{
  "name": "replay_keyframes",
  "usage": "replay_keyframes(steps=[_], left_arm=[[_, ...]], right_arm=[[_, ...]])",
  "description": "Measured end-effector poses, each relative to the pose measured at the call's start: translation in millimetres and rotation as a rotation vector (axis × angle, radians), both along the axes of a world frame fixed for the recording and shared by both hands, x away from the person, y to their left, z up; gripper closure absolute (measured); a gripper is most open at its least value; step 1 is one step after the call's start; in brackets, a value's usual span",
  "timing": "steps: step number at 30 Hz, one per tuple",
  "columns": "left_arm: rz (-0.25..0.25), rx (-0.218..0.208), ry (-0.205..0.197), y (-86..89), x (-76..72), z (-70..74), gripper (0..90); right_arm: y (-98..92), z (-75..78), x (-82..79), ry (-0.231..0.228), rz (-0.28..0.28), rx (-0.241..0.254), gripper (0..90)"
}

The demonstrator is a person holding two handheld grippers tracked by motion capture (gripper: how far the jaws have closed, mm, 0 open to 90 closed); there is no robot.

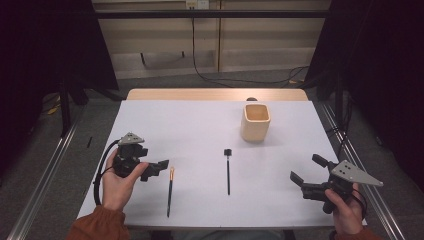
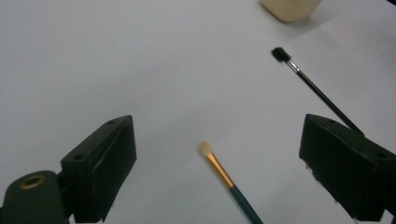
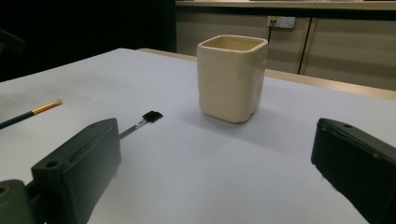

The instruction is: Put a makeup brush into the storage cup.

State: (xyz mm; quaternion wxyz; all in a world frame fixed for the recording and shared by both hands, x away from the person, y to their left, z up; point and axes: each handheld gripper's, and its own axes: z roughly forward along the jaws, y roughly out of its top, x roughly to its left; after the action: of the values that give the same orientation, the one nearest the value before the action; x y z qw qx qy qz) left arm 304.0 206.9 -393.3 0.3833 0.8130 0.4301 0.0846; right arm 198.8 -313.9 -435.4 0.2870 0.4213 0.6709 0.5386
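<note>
A cream square cup [image 1: 256,121] stands upright toward the far right of the white table [image 1: 190,125]. Two brushes lie flat nearer me: one with a gold ferrule and dark handle [image 1: 170,191], and a thin black one [image 1: 228,170] with its head pointing away. My left gripper [image 1: 159,169] is open just left of the gold-ferrule brush. In the left gripper view that brush's pale tip [image 2: 205,149] lies on the table between the open jaws, untouched. My right gripper [image 1: 306,168] is open at the near right and holds nothing. It faces the cup [image 3: 231,77] and the black brush [image 3: 142,122].
Bare wood [image 1: 215,94] shows at the table's far edge. Metal rails [image 1: 50,165] run along both sides on the floor, with cables [image 1: 225,77] beyond the table. Open white surface lies between the brushes and the cup.
</note>
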Motion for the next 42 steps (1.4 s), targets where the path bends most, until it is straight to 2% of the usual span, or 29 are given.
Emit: replay_keyframes(steps=[3,4,5,11,13,15,16,20,23,26,28,30,31,32,33,34,35,38,42], left_arm=[[-0.009,0.020,0.037,-1.8,1.6,-0.4,8.8],[-0.009,0.020,0.037,-1.8,1.6,-0.4,8.5],[-0.010,0.040,0.065,-2.9,2.9,-1.0,8.5],[-0.013,0.062,0.164,-4.2,7.0,-6.7,6.4],[-0.009,0.100,0.173,-4.3,8.0,-8.5,5.6],[-0.009,0.112,0.182,-4.4,8.3,-9.5,5.8],[-0.009,0.117,0.201,-5.1,8.9,-11.3,5.7],[-0.001,0.136,0.212,-7.2,8.3,-12.5,5.6],[0.019,0.167,0.247,-11.6,6.1,-13.1,5.8],[0.013,0.188,0.266,-14.2,4.7,-13.6,9.2],[-0.005,0.196,0.308,-19.0,2.0,-16.3,12.6],[-0.001,0.195,0.322,-21.4,0.8,-17.8,14.2],[-0.025,0.173,0.354,-25.6,-0.2,-20.1,18.5],[-0.023,0.171,0.363,-27.3,-0.5,-21.0,22.0],[-0.020,0.188,0.369,-29.7,-0.9,-21.5,22.2],[-0.020,0.188,0.369,-29.7,-0.9,-21.5,22.5],[-0.024,0.193,0.397,-33.2,-0.9,-23.2,24.3],[-0.024,0.210,0.416,-36.8,-2.0,-25.4,27.4],[-0.032,0.195,0.446,-37.9,-2.7,-29.5,36.4]], right_arm=[[-0.1,-0.1,0.2,0.001,-0.003,0.001,0.2],[-0.1,-0.3,0.4,0.002,-0.002,0.001,0.2],[-0.3,-0.4,0.6,0.002,-0.001,-0.006,0.2],[-0.1,-0.5,0.5,0.003,0.001,-0.006,0.2],[0.1,-0.4,0.4,0.004,0.001,-0.006,0.2],[0.2,-0.5,0.5,0.003,0.001,-0.008,0.2],[0.2,-0.5,0.6,0.004,0.001,-0.007,0.2],[0.7,-0.7,0.7,0.008,0.002,-0.008,0.3],[1.3,-0.9,1.0,0.007,0.005,-0.011,0.3],[1.4,-1.0,1.1,0.008,0.005,-0.011,0.3],[1.5,-1.0,1.0,0.008,0.004,-0.012,0.3],[1.6,-1.0,1.0,0.009,0.005,-0.011,0.3],[1.6,-1.0,1.0,0.009,0.005,-0.012,0.3],[1.6,-1.0,1.0,0.011,0.005,-0.011,0.3],[1.7,-1.2,1.1,0.012,0.008,-0.010,0.3],[1.7,-1.2,1.1,0.012,0.008,-0.010,0.3],[1.8,-1.3,1.1,0.013,0.007,-0.009,0.3],[1.8,-1.2,0.9,0.012,0.009,-0.011,0.3],[1.7,-1.5,1.3,0.013,0.014,-0.017,0.3]])
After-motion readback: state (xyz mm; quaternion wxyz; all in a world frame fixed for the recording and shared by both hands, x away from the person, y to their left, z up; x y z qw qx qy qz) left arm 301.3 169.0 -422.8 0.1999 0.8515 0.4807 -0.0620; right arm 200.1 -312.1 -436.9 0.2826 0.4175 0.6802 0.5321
